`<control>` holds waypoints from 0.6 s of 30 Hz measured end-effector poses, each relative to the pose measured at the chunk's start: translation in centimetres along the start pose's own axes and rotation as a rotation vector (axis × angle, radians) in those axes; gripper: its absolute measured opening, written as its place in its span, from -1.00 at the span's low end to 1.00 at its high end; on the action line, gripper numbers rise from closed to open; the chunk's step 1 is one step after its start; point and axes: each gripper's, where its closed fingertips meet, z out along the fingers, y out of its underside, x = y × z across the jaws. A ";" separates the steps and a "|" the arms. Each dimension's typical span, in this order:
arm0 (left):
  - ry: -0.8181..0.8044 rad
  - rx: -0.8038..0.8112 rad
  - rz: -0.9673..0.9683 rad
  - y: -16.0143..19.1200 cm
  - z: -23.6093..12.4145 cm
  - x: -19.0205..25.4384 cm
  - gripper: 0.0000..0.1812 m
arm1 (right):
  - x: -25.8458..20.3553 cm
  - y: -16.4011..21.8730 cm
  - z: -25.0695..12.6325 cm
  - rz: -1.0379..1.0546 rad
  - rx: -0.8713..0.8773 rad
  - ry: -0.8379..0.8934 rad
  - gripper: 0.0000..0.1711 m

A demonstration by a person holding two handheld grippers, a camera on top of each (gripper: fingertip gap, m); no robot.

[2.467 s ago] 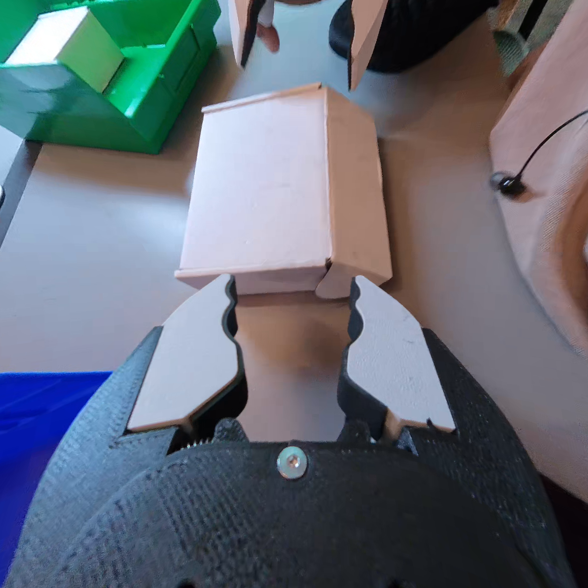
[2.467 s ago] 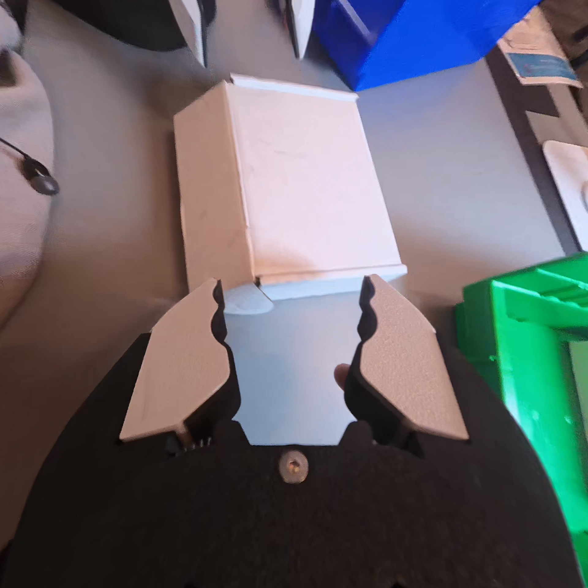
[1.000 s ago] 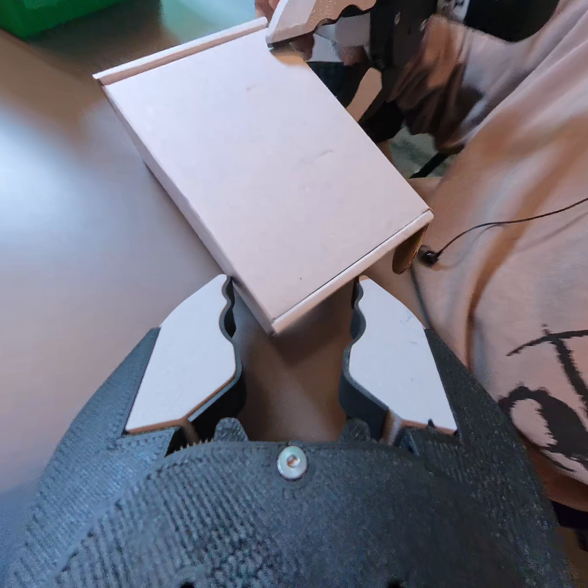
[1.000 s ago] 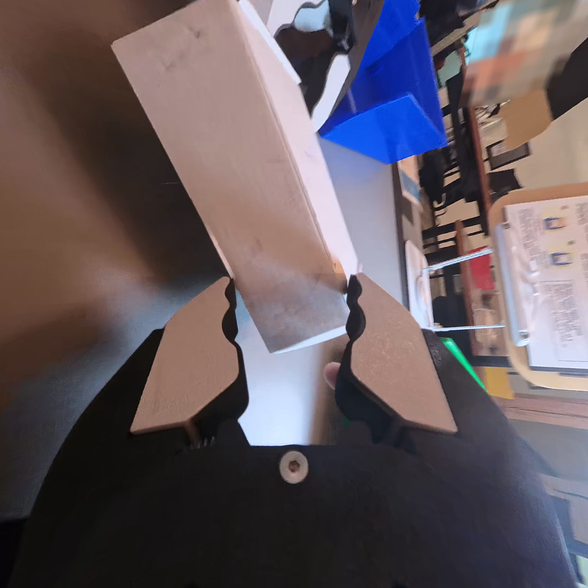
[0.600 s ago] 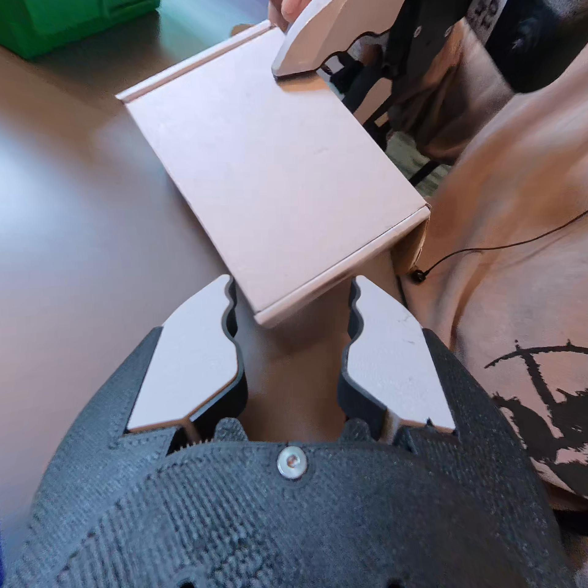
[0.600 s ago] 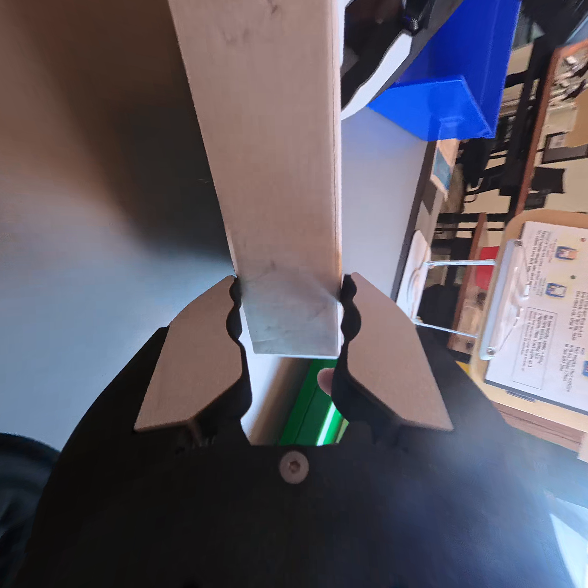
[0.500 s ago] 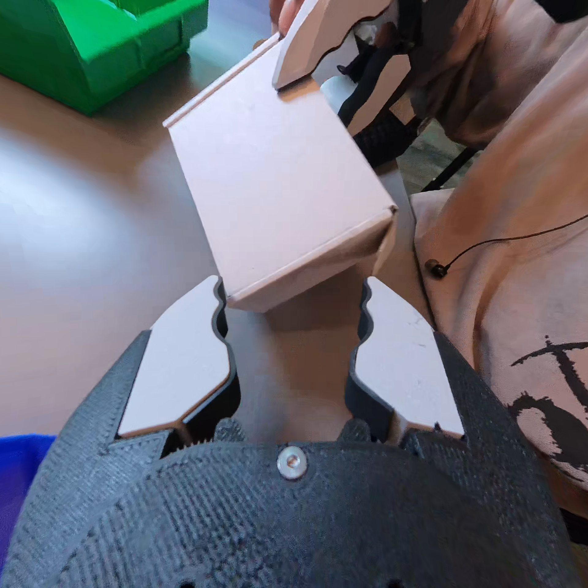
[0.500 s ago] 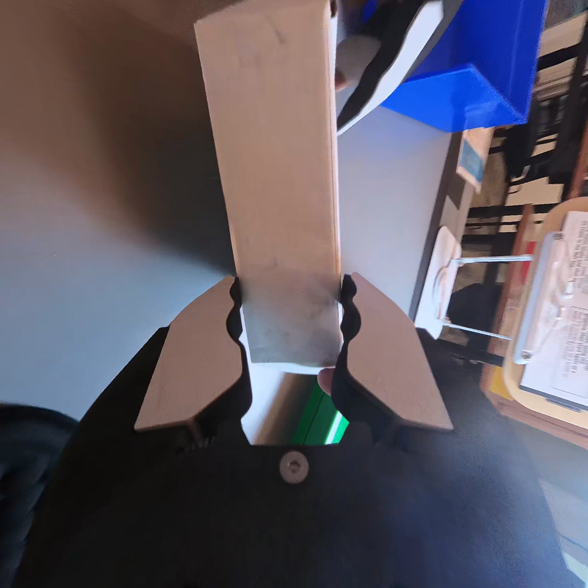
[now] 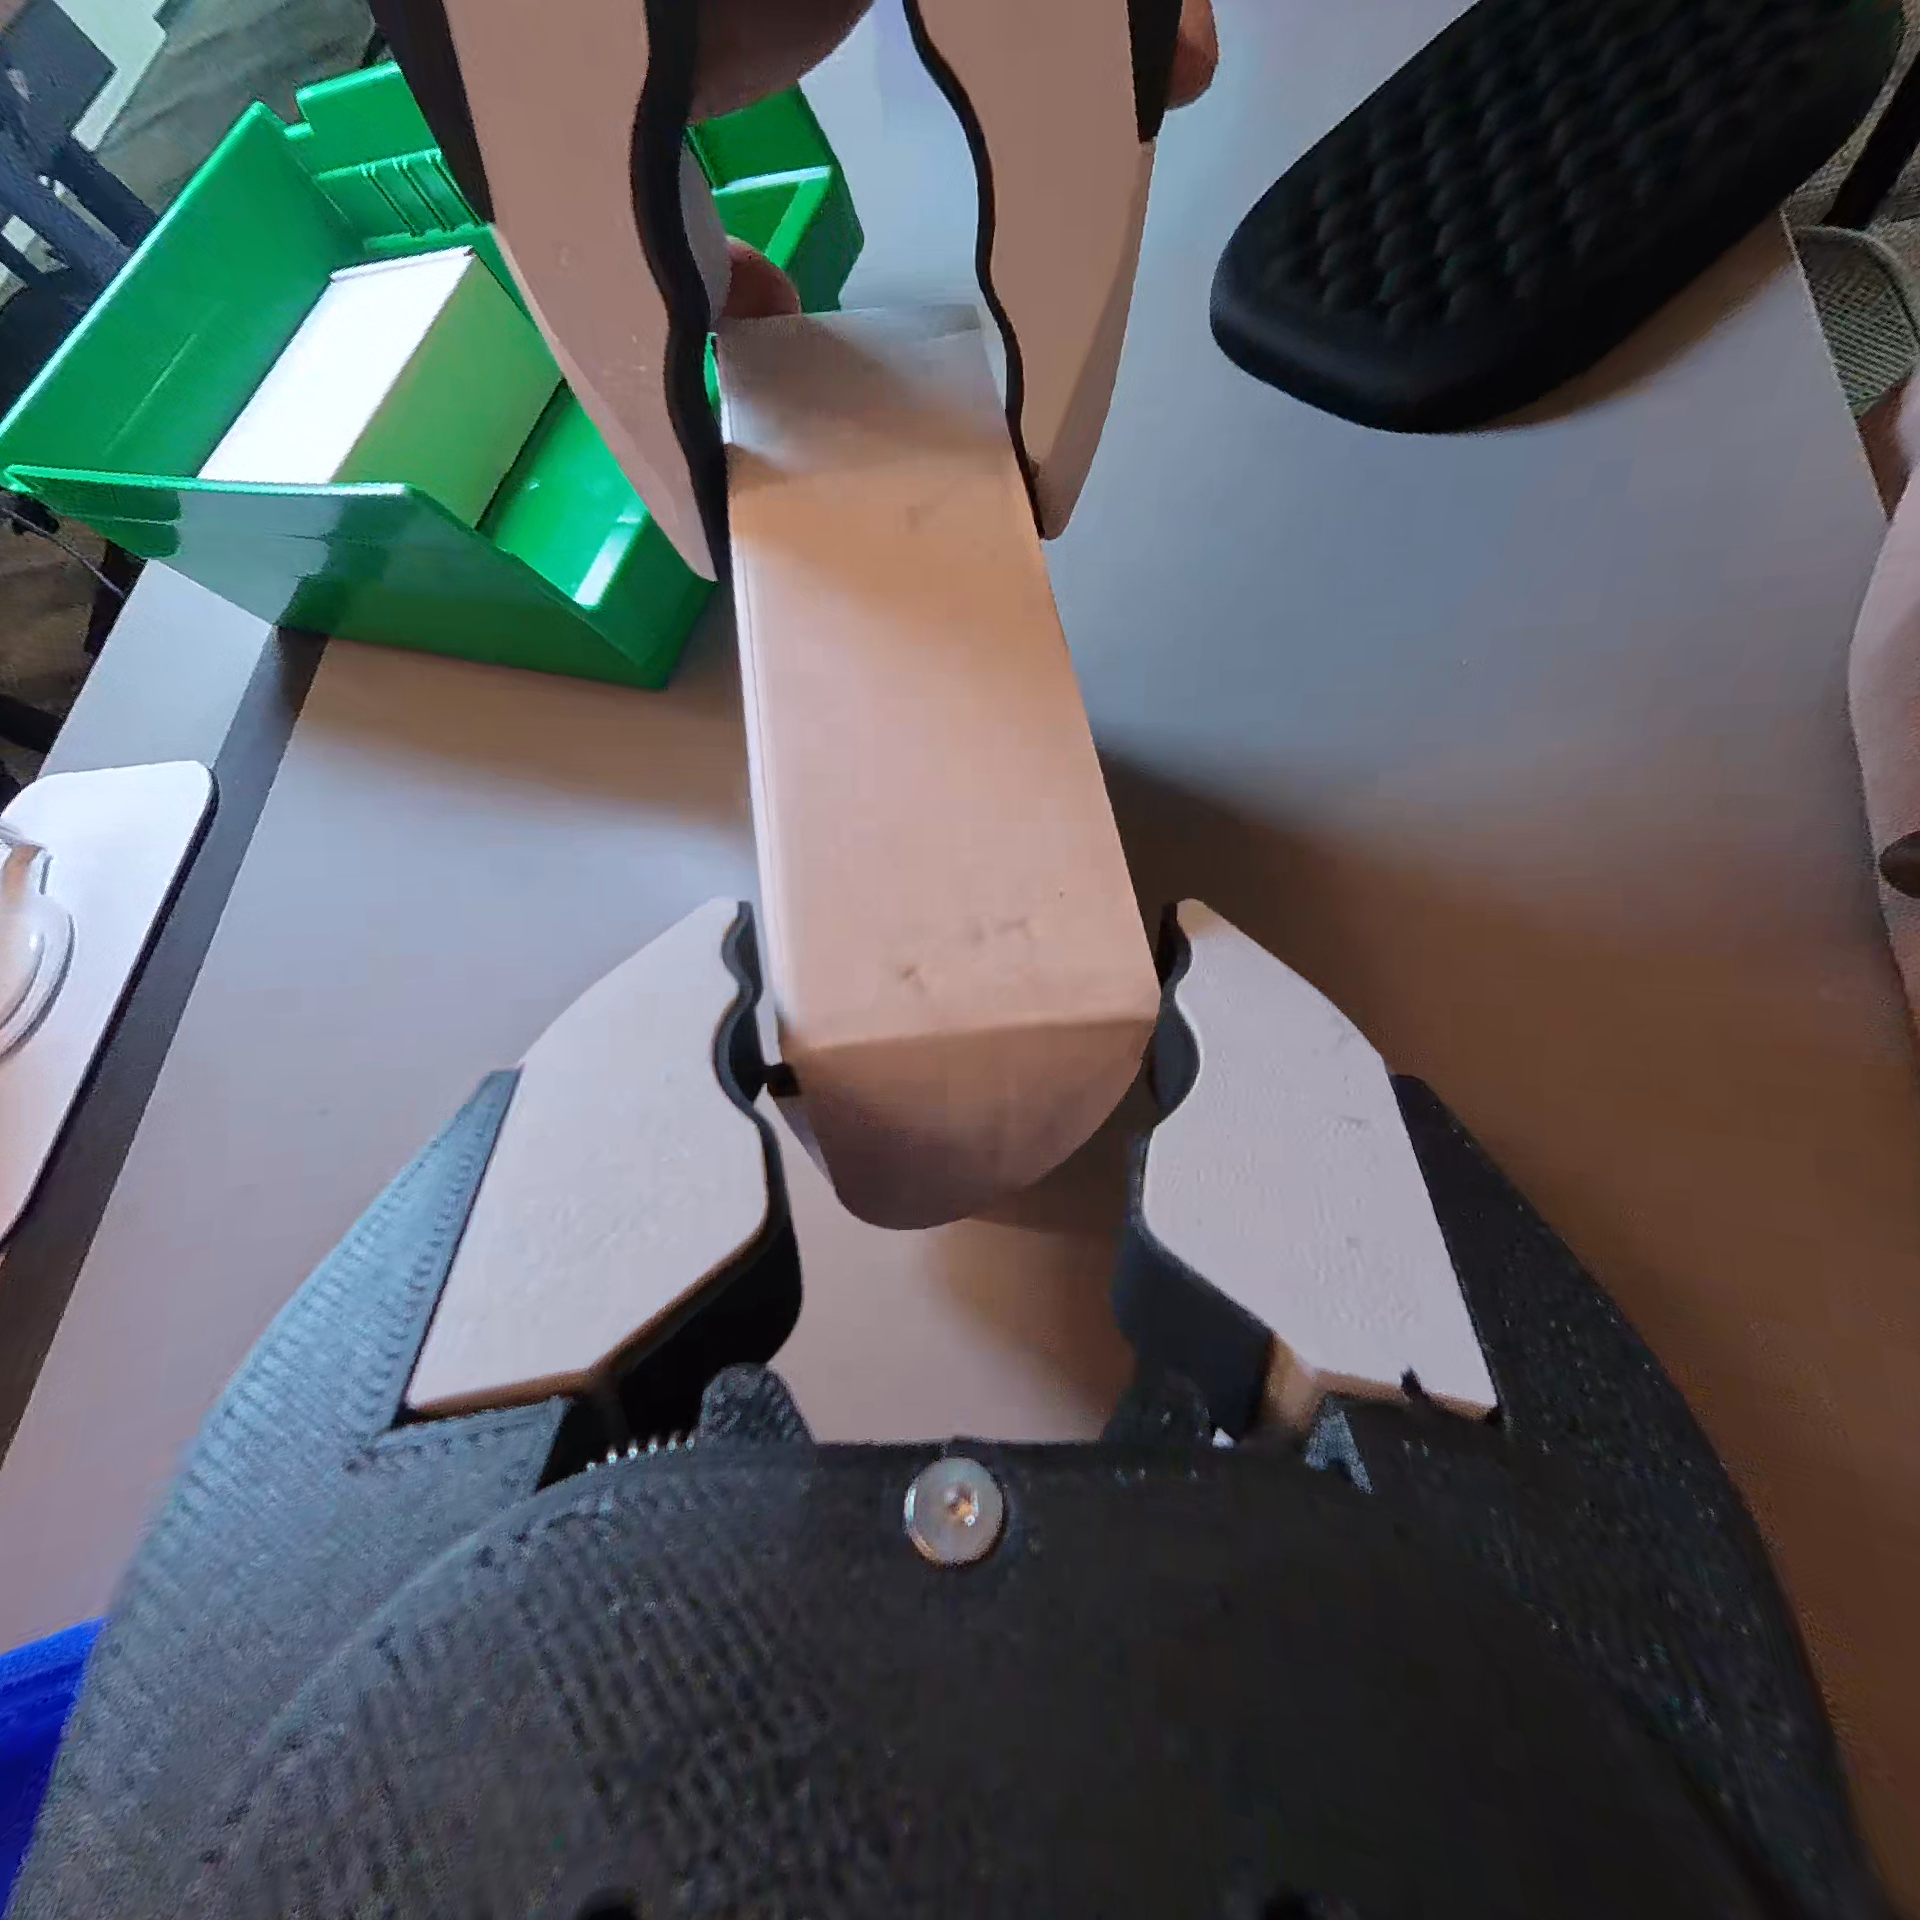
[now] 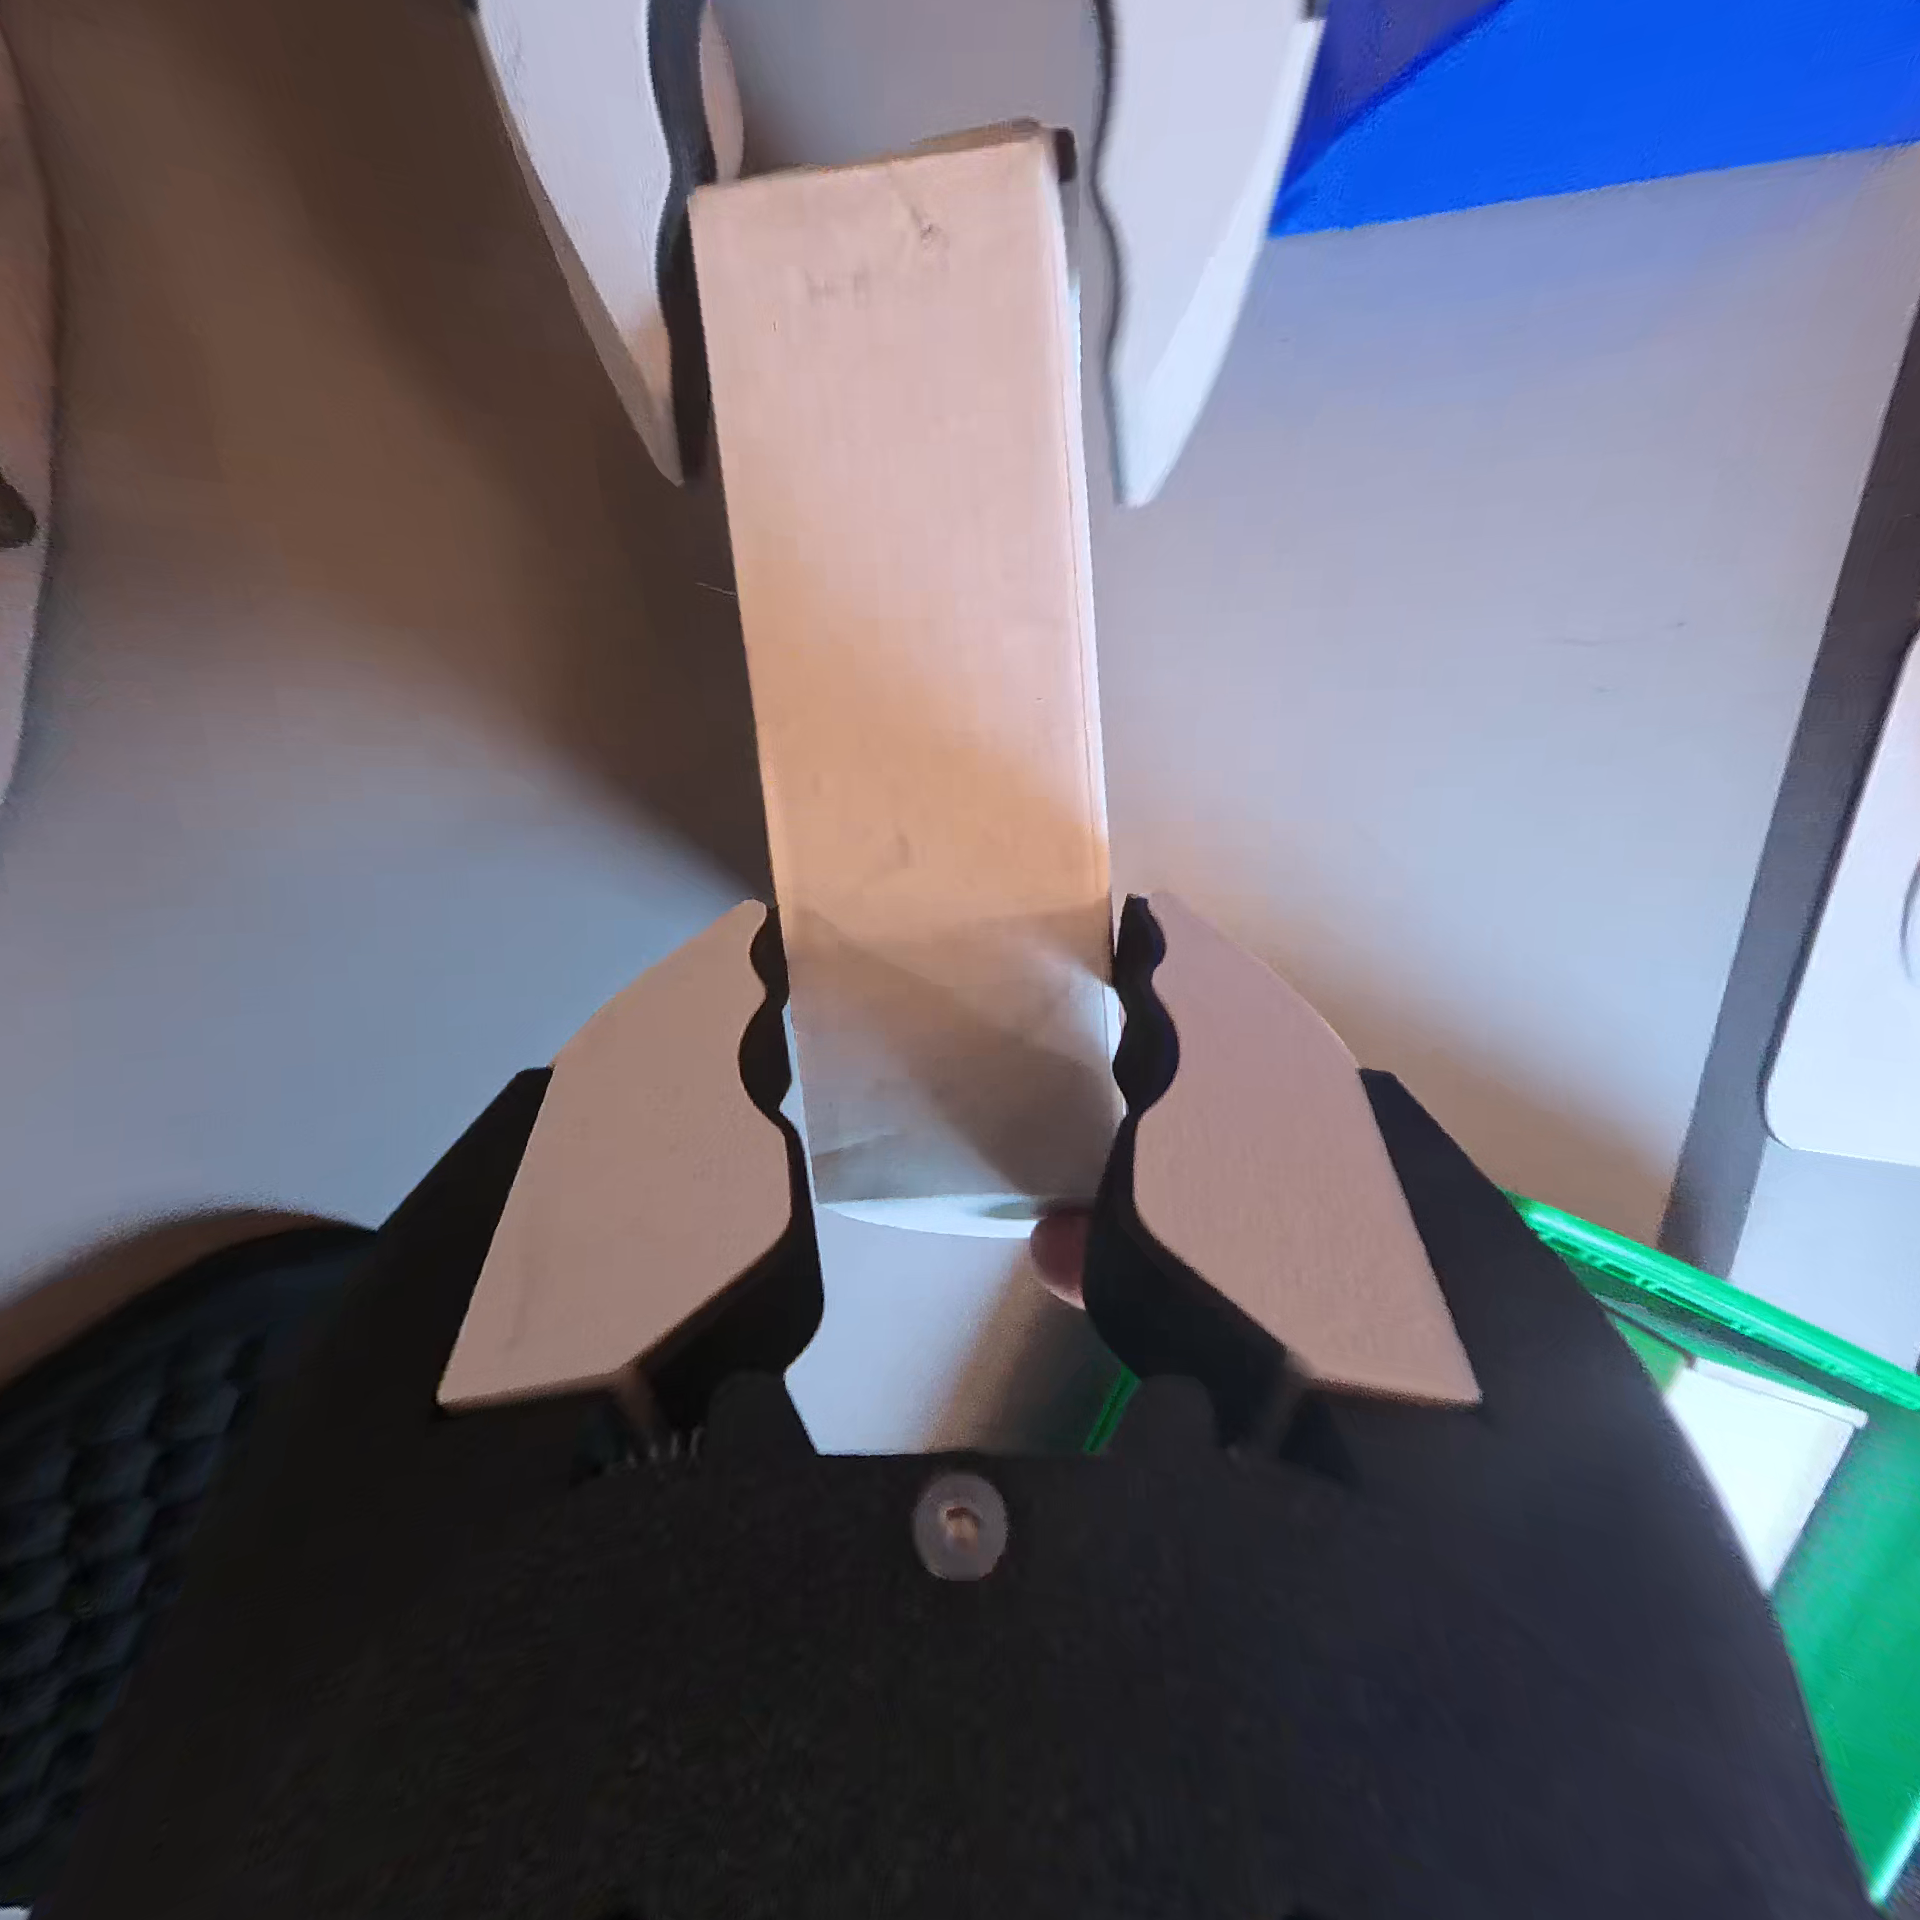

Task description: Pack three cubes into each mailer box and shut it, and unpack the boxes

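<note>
On the far left, in the left wrist view, a green bin is sitting on the table with a white box lying inside it. Next to it, in the middle, the closed mailer box is hanging in the air above the table, held at both ends. The left hand-held gripper is now squeezing the near end of the box, one finger touching each side. A second ago its fingers were wider than the box and not touching, and the box was turned flat-side up. Now the box is turned so its narrow side is facing up. At the far end, the right hand-held gripper is pinching the box too. To the right, a black padded rest is lying at the table edge.

In the right wrist view, the right hand-held gripper is clamping its end of the mailer box, and the other gripper is showing at the far end. A blue bin is sitting at the upper right.

Both grippers are sharing the box now, so it looks steady. I think it is getting moved or handed over, maybe toward a bin. I cannot see any cubes, so I cannot tell if the box is full.
</note>
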 end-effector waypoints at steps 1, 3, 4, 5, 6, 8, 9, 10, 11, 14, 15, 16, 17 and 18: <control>0.013 -0.006 -0.003 0.1 0.0 -0.2 -0.20 | 0.2 0.1 0.0 0.013 0.011 -0.001 -0.29; 0.076 0.012 -0.045 0.1 -0.2 -0.3 -0.23 | 0.4 0.1 -0.5 0.070 0.076 -0.024 -0.28; 0.103 0.024 -0.074 0.2 -0.5 -0.4 -0.23 | 0.5 0.2 -1.0 0.092 0.120 -0.028 -0.27; 0.128 0.048 -0.093 0.4 -0.7 -0.6 -0.23 | 0.5 0.3 -1.6 0.115 0.180 -0.028 -0.26; 0.160 0.082 -0.111 0.5 -1.0 -0.6 -0.23 | 0.6 0.2 -2.3 0.143 0.258 -0.035 -0.25; 0.252 0.139 -0.167 0.8 -1.8 -0.5 -0.23 | 0.6 0.5 -3.2 0.211 0.399 -0.053 -0.25; 0.294 0.162 -0.194 1.0 -2.1 -0.5 -0.23 | 0.6 1.0 -3.3 0.236 0.447 -0.054 -0.25; 0.327 0.183 -0.216 1.1 -2.2 -0.5 -0.23 | 0.7 1.3 -3.3 0.259 0.500 -0.060 -0.25; 0.348 0.200 -0.229 1.3 -2.3 -0.6 -0.23 | 0.6 1.8 -3.1 0.289 0.542 -0.077 -0.26; 0.330 0.249 -0.248 1.2 -2.4 -1.6 -0.16 | 0.2 2.5 -2.1 0.353 0.617 -0.144 -0.25; 0.325 0.242 -0.263 1.2 -2.5 -1.7 -0.10 | 0.1 2.5 -1.8 0.363 0.647 -0.155 -0.26; 0.321 0.231 -0.271 1.3 -2.8 -1.8 -0.06 | 0.2 2.4 -1.5 0.375 0.667 -0.159 -0.27; 0.312 0.235 -0.269 1.3 -3.2 -1.8 -0.05 | 0.2 2.4 -1.3 0.378 0.679 -0.156 -0.29; 0.300 0.248 -0.265 1.3 -3.8 -1.8 -0.05 | 0.2 2.5 -1.1 0.376 0.683 -0.154 -0.31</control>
